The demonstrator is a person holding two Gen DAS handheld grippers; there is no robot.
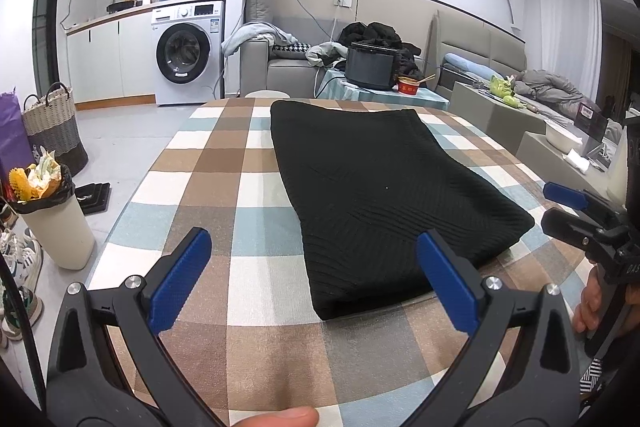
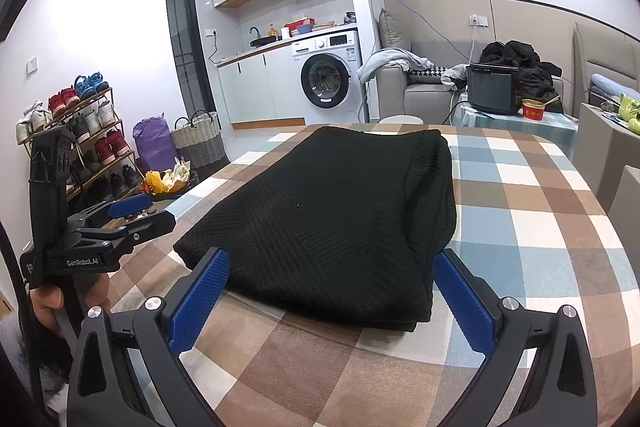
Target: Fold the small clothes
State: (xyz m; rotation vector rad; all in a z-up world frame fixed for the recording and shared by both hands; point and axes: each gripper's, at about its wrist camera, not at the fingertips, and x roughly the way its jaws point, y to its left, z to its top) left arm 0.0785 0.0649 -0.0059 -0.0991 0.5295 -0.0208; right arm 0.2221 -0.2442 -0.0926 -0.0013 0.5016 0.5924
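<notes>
There is one black sweater folded on one checked table. Two grippers are here, the left gripper and the right gripper, each with two blue fingers. I count one washing machine, one trash bin and one woven basket.

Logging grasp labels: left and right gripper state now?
Left gripper: open, holding nothing.
Right gripper: open, empty, near edge of black knit garment.
</notes>
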